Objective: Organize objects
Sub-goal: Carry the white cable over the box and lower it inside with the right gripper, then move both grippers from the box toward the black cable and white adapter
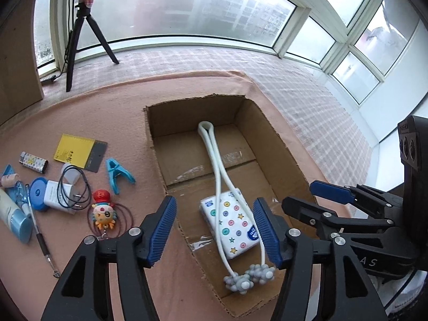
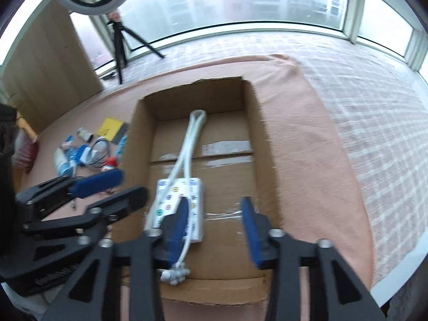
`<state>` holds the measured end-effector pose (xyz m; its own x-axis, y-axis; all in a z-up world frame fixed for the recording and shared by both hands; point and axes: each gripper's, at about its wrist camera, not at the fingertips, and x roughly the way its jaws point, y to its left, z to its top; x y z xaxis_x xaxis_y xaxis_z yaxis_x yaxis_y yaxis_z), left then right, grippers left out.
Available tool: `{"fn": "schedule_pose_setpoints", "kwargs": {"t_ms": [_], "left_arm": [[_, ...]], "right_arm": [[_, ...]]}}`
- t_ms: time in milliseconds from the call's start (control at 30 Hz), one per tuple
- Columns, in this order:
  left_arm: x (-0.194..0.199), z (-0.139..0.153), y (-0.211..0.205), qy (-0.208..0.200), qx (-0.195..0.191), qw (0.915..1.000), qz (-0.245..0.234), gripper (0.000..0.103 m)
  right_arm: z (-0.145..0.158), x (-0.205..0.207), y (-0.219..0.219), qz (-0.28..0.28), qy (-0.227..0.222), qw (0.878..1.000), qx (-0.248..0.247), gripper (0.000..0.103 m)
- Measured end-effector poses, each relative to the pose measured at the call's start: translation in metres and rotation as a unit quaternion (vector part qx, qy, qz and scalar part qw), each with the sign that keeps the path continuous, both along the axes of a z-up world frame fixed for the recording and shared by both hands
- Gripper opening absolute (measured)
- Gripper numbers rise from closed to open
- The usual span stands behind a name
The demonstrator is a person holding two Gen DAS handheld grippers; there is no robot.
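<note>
Curved bay windows [image 1: 187, 8] above a checkered sill, tripod [image 1: 80, 40] at left

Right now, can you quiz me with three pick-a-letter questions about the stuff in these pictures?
1. Where is the white tissue pack with coloured buttons?
A in the brown cardboard box
B on the pink cloth
C on the windowsill

2. What colour is the plastic clothes clamp?
A red
B blue
C green

3. What is the left gripper doing?
A squeezing the pack
B open, holding nothing
C holding a pen

Answers: 1 A, it lies on the box floor under the white looped massager. 2 B, it is blue all over. 3 B, nothing touches its pads.
</note>
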<state>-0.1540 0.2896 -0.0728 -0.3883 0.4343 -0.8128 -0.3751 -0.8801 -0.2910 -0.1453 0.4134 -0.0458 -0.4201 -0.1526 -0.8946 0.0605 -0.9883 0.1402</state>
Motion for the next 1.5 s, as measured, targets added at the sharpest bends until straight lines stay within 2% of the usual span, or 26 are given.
{"fn": "schedule_pose_setpoints", "kwargs": {"t_ms": [167,433,700,733,933,1133,1500], "left_arm": [[0.005,0.005,-0.02,0.011,-0.01,0.9998,0.012,0.067],[0.024,0.016,-0.059,0.031,-0.026,0.9987,0.031,0.069],[0.036,0.011,-0.121,0.019,-0.028,0.997,0.07,0.069],[0.037,0.01,-0.131,0.017,-0.029,0.9964,0.077,0.069],[0.045,0.004,-0.183,0.007,-0.027,0.9931,0.114,0.069],[0.051,0.001,-0.227,0.003,-0.028,0.9891,0.145,0.069],[0.062,-0.014,-0.294,-0.018,-0.03,0.9803,0.194,0.069]], "right_arm": [[0.001,0.003,-0.005,0.004,0.005,1.0,-0.005,0.057],[0.011,0.014,-0.045,0.028,0.032,0.999,0.005,0.057],[0.024,0.025,-0.075,0.026,0.093,0.994,-0.044,0.059],[0.024,0.024,-0.081,0.034,0.086,0.995,-0.043,0.063],[0.021,0.02,-0.116,0.058,0.06,0.995,-0.045,0.063],[0.017,0.022,-0.135,0.053,0.037,0.996,-0.068,0.063],[0.012,0.032,-0.144,0.032,0.061,0.993,-0.093,0.063]]}}
